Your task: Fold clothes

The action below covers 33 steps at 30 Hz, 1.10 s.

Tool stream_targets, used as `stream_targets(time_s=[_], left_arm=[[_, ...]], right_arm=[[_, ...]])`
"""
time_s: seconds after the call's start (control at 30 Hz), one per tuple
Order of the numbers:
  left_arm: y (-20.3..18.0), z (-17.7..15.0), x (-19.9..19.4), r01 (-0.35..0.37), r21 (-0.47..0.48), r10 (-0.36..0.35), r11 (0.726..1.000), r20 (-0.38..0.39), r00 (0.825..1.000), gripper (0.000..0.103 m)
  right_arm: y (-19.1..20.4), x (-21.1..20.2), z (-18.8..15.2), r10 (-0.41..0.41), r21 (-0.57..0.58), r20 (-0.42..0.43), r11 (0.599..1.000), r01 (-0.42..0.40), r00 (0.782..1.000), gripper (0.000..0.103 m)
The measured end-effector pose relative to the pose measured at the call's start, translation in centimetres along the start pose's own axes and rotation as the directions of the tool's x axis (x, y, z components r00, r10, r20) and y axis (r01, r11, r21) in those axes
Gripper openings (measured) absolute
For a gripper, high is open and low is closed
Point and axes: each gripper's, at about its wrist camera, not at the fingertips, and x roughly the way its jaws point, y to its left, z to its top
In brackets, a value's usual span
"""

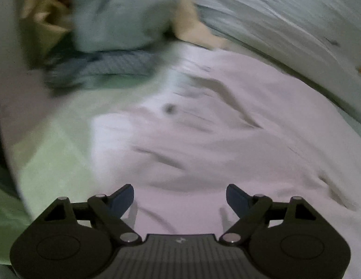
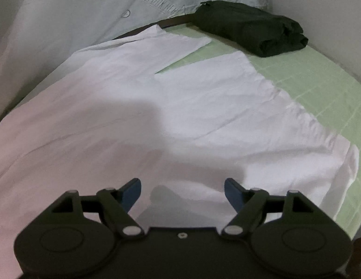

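The left claw [image 1: 180, 196] stands wide, its blue-tipped fingers [image 1: 123, 197] spread with nothing between them, poised over the white garment [image 1: 215, 127]. The right claw [image 2: 182, 191] is spread just as wide and also grips nothing; it hangs above the same white garment [image 2: 180, 107], and its shadow falls on the cloth directly ahead of the fingers.

The white garment lies spread flat on a pale green checked surface [image 2: 315, 86], whether a bed or a counter cannot be told. In the right wrist view its long axis runs away from the claw toward the far end, where two flat panels part around a narrow wedge of green; which end of the garment this is cannot be told. Its right edge is rumpled and lies along the green. In the left wrist view the cloth is blurred, with creases and one small dark spot [image 1: 168, 108].

At the far right of the green surface sits a dark folded garment [image 2: 250, 29], well apart from the white one's edge. Behind, a pale blue cloth [image 2: 110, 7] carries boxed lettering, seen upside down and too faint to read surely. In the left view a blurred pile of clothes [image 1: 110, 37], pale blue, cream and denim-like blue, sits at the far left.
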Motion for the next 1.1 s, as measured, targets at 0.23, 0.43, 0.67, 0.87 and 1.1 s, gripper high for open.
stream_targets(time_s=[0.23, 0.43, 0.67, 0.87, 1.1], left_arm=[[4.1, 0.5, 1.5, -0.010, -0.116, 0.007, 0.993, -0.032, 0.999, 0.070], [5.0, 0.7, 2.6, 0.015, -0.097, -0.017, 0.995, -0.020, 1.000, 0.057], [6.7, 0.4, 2.3, 0.055, -0.141, -0.056, 0.989, -0.007, 0.998, 0.043], [7.1, 0.3, 2.7, 0.076, -0.170, -0.077, 0.983, -0.003, 0.997, 0.044], [6.6, 0.3, 3.0, 0.093, -0.173, -0.093, 0.980, 0.012, 0.996, 0.058]], right_arm=[[0.2, -2.5, -1.2, -0.023, 0.012, 0.033, 1.000, 0.022, 0.999, 0.080], [-2.1, -4.6, -2.7, 0.014, 0.159, 0.032, 0.987, -0.019, 0.999, 0.084], [-6.5, -6.1, -4.3, -0.010, 0.390, 0.049, 0.921, -0.010, 0.999, 0.084], [-8.8, -5.6, -4.1, -0.085, 0.451, 0.035, 0.891, 0.060, 0.996, 0.084], [-9.4, -3.0, -2.6, -0.111, 0.416, 0.003, 0.904, 0.099, 0.994, 0.084]])
